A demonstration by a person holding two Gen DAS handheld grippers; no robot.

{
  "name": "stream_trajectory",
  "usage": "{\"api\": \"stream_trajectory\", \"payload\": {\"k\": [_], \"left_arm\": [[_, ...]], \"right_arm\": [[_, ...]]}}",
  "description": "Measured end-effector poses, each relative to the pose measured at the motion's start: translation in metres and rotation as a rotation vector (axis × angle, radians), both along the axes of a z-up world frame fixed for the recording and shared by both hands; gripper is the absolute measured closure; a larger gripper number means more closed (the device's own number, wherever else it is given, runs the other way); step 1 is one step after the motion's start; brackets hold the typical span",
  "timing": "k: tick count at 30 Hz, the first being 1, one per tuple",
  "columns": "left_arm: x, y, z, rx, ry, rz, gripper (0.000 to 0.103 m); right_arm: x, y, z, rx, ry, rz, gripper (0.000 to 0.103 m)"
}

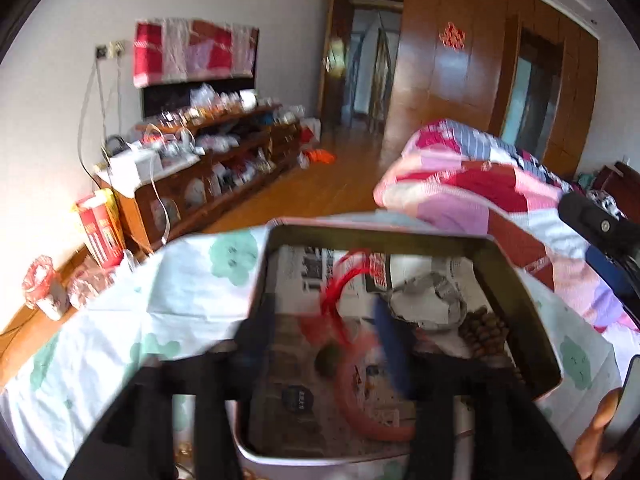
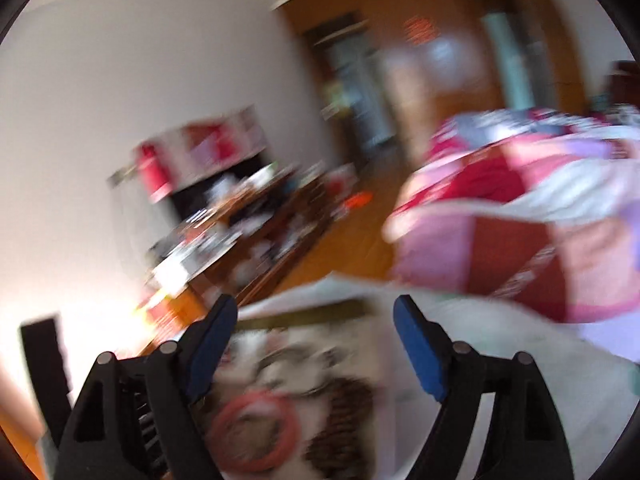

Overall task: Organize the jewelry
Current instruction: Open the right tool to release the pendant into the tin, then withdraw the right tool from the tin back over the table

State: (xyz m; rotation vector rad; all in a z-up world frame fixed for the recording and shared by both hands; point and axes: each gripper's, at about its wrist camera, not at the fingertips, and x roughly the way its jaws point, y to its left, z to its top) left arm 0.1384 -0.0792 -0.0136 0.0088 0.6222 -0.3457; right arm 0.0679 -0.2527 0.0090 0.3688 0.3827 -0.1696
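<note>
Tin (image 1: 520, 280): open metal box on the bed sheet (image 1: 120, 320), lined with newspaper
Jewelry location: pink bangle (image 1: 360, 412), red cord (image 1: 340, 280) and brown bead strand (image 1: 484, 328) all lie inside the tin
Handling: bangle likely rigid, smooth, light, so pinch across its rim; cord and beads limp, prone to snag
Left gripper (image 1: 320, 328): jaws apart over the tin, holding nothing
Right gripper (image 2: 316, 344): jaws wide, empty
Obstructions: tin walls, crumpled paper (image 1: 432, 300); folded quilt (image 1: 480, 192) just behind
</note>
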Motion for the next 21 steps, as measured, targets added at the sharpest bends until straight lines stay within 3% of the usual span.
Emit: {"api": "stream_trajectory", "payload": {"k": [2,7,15,21], "left_arm": [[-0.009,0.001,0.005,-0.011,-0.036,-0.004,0.03],[-0.029,0.0,0.015,0.029,-0.108,-0.01,0.029],[-0.051,0.021,0.023,-0.011,-0.098,0.026,0.029],[-0.064,0.027,0.016,0.006,-0.073,0.061,0.029]], "right_arm": [[-0.012,-0.01,0.002,-0.003,-0.009,-0.099,0.013],[-0.016,-0.013,-0.004,0.035,0.03,-0.149,0.01],[-0.015,-0.001,-0.002,-0.004,0.053,-0.107,0.01],[-0.02,0.022,-0.011,-0.051,0.137,-0.069,0.007]]}}
